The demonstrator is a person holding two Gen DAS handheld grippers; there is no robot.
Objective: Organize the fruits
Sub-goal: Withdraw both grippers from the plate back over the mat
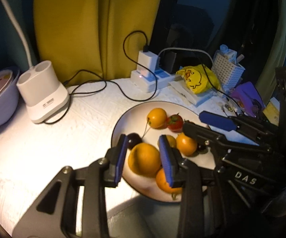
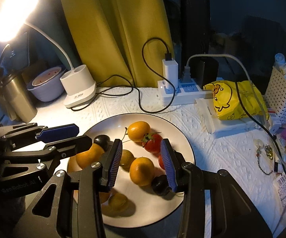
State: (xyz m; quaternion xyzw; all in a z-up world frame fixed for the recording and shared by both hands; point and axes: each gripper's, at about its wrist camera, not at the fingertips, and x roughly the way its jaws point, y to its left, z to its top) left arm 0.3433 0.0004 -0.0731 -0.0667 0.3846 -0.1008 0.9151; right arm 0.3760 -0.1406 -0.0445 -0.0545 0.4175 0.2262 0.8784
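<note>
Over the plate (image 2: 182,138), our left gripper (image 1: 143,156) brackets the big orange (image 1: 144,161) with open jaws, our right gripper (image 2: 141,163) likewise open around a smaller orange (image 2: 142,170), neither gripped.

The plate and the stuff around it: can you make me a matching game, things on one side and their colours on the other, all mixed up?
Things:
1. plate
2. curtain
3. bowl
4. tomato

Colours:
A. red
B. lilac
C. white with a dark rim
D. mustard yellow

Pairs: 1-C, 2-D, 3-B, 4-A
</note>
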